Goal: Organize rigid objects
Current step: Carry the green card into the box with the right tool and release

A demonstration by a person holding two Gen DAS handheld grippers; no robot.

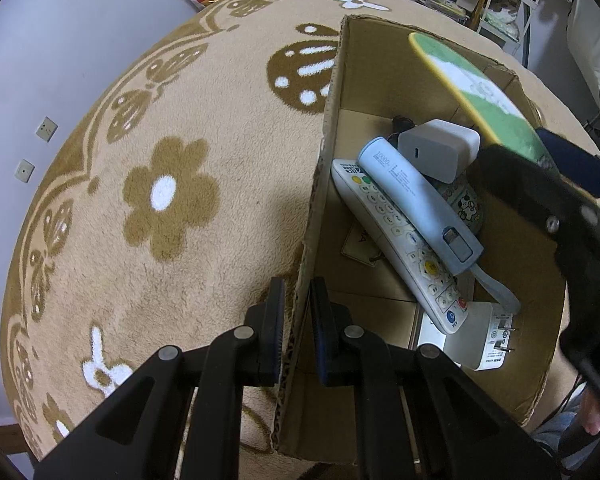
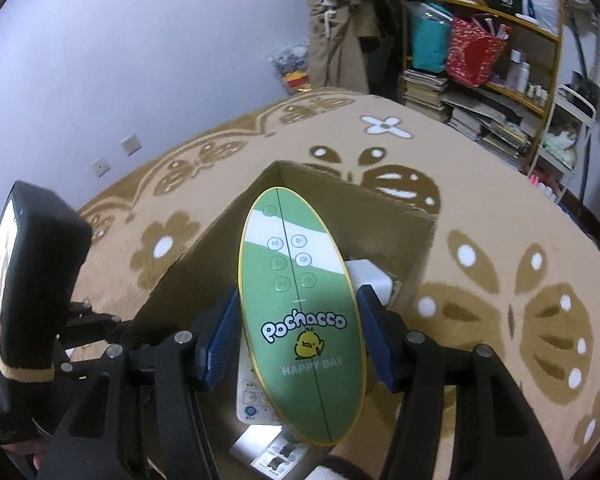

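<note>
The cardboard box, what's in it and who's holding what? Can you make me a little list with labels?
box: cardboard box, open at the top, standing on the flower-patterned blanket
inside the box: white remote control, light blue power bank lying across it, white charger block, white plug adapter
left gripper: fingers on either side of the box's left wall
right gripper: shut on the green oval Pochacco board, above the box
board position: over the box, not yet set down
</note>
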